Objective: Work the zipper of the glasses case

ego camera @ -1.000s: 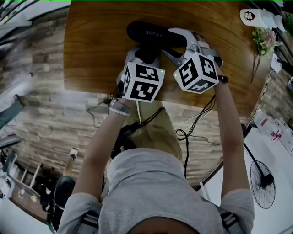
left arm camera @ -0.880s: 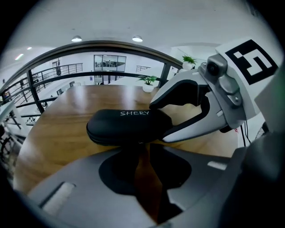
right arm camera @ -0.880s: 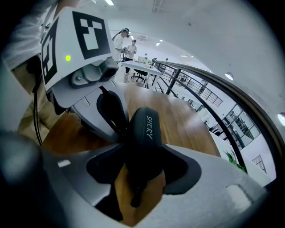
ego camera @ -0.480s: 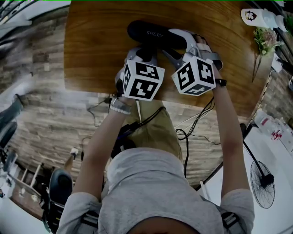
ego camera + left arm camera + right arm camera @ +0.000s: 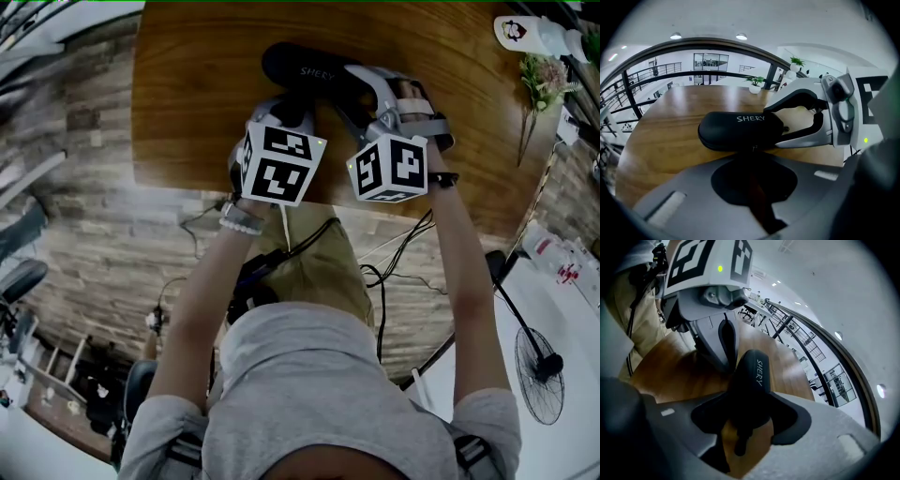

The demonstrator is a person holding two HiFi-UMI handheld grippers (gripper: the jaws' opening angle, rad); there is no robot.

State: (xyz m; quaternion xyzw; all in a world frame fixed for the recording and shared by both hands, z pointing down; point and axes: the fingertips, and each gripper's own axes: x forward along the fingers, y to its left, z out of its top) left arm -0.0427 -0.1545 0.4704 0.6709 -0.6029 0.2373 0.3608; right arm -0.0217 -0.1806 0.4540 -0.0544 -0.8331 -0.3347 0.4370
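The left gripper (image 5: 753,161) has its jaws clenched tight on the small zipper pull (image 5: 753,148), which sits on the near long side of the black oval hard-shell glasses case (image 5: 309,67). The right gripper (image 5: 746,411) grasps the case's right end, its jaws spread as wide as the rounded, matte shell. The case, lettered SHERY in white, lies flat on the glossy brown wooden surface (image 5: 187,94), a little in from its near edge. Only the left gripper view shows the right gripper's curved white jaws on either side of that end. Only the head view shows both grippers side by side at the near edge
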